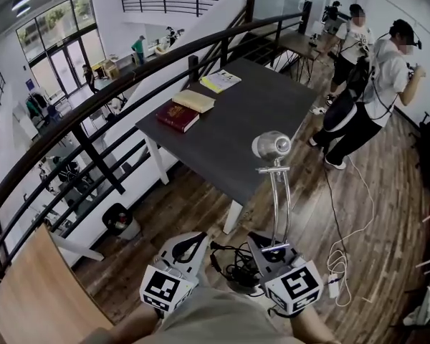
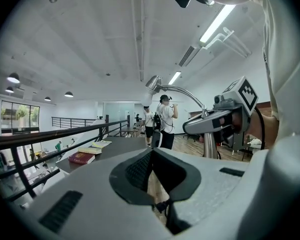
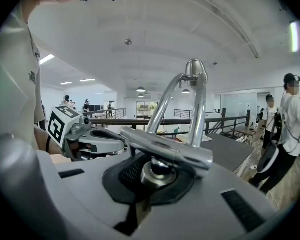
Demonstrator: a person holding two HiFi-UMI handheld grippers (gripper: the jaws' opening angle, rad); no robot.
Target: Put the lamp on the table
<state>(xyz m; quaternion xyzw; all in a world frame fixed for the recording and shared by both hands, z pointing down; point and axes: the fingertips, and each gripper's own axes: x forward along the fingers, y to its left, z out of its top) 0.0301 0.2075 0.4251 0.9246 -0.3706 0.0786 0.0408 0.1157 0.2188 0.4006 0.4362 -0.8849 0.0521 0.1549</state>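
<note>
- the right gripper (image 1: 272, 249) is clamped on the low joint of the lamp (image 1: 272, 147), which stands upright in the air, short of the table (image 1: 236, 120).
- the left gripper (image 1: 190, 242) is closed and empty.
- polished metal: stiff, probably slippery and top-heavy, so grip it low.

A black railing (image 1: 129, 70) ran along the edge of the wooden floor (image 1: 387, 213). Just on the near side of the railing lay a red book (image 1: 177, 116), a tan book (image 1: 193, 100) and an open booklet (image 1: 220, 81). Beyond the railing, lower down, stood a black bin (image 1: 120, 219). Well apart from the railing stood a person in a white shirt (image 1: 387, 84), and black cables (image 1: 236, 267) lay on the floor.
</note>
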